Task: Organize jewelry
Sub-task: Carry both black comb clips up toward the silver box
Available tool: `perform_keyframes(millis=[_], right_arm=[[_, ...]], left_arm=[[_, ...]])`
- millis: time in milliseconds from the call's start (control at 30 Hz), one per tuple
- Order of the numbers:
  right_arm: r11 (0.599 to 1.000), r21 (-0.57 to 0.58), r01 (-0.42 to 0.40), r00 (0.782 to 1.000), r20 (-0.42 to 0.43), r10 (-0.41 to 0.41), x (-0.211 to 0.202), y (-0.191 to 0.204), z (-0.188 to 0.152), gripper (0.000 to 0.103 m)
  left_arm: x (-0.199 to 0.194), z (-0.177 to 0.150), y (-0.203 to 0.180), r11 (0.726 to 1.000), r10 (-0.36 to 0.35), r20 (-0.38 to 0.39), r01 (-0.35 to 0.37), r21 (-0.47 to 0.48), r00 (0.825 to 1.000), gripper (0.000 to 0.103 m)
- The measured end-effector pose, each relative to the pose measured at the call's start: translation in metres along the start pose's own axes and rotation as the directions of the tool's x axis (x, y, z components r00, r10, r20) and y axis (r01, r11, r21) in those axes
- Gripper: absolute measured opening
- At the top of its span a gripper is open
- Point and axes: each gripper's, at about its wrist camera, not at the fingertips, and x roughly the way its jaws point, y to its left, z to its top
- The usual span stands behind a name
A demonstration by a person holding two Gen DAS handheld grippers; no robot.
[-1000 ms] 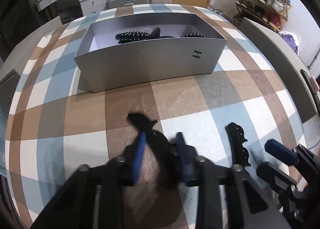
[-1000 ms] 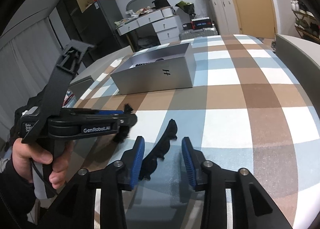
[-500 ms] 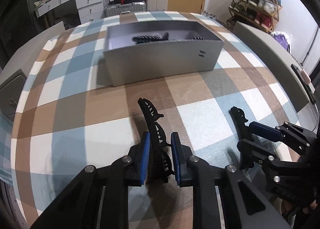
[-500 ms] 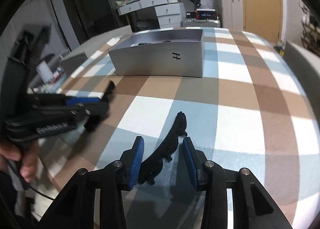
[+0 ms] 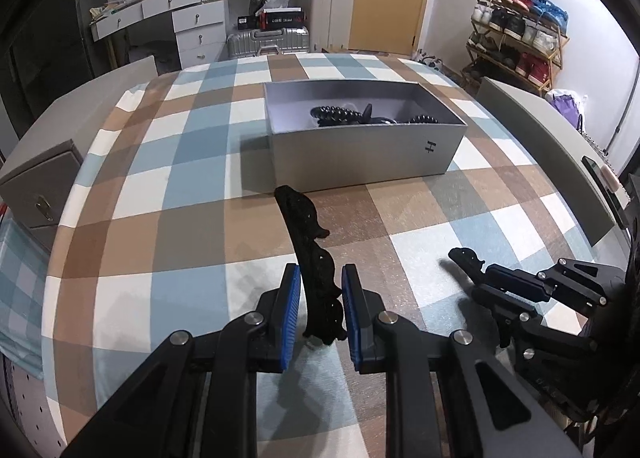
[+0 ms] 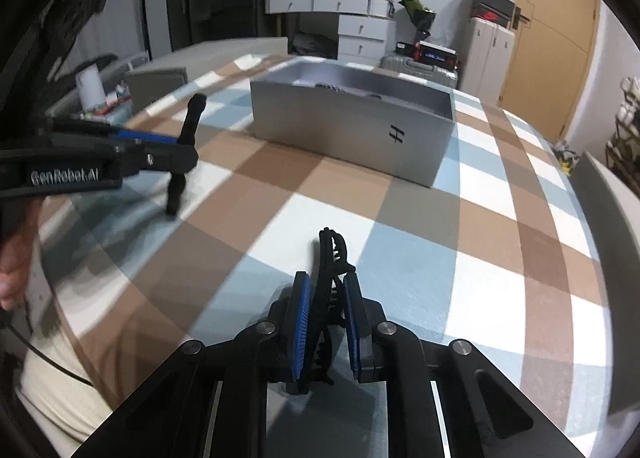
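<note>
The left gripper [image 5: 320, 304] is squeezing a black hair clip [image 5: 310, 254] between its blue pads [image 5: 292, 314]. The clip is sticking up and forward, above the checked cloth [image 5: 192, 193]. The right gripper [image 6: 325, 322] is pinching another black hair clip [image 6: 332, 270] tight between its blue pads [image 6: 301, 332]. This second black clip is also poking out past the fingertips. Farther away on the cloth, a grey box [image 5: 360, 153] is sitting open. Some black beaded bands [image 5: 334, 113] are lying inside it. Each gripper is showing up at the side of the other one's view.
</note>
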Motion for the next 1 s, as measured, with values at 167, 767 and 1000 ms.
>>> perform_keyframes(millis=[167,767,1000], right_arm=[[0.991,0.087,-0.105,0.994,0.039,0.102,-0.004,-0.008,0.013,0.016],[0.941,0.179,-0.288,0.95,0.177,0.257,-0.008,-0.028,0.045,0.016],[0.937,0.18,-0.301,0.945,0.187,0.268,-0.004,-0.031,0.044,0.016]], left_arm=[[-0.006,0.002,0.008,1.0,-0.001,0.021,0.002,-0.013,1.0,0.016],[0.009,0.011,0.05,0.972,-0.163,-0.026,0.156,-0.175,0.986,0.017],[0.031,0.016,0.032,0.974,-0.171,-0.073,0.158,-0.161,0.983,0.043]])
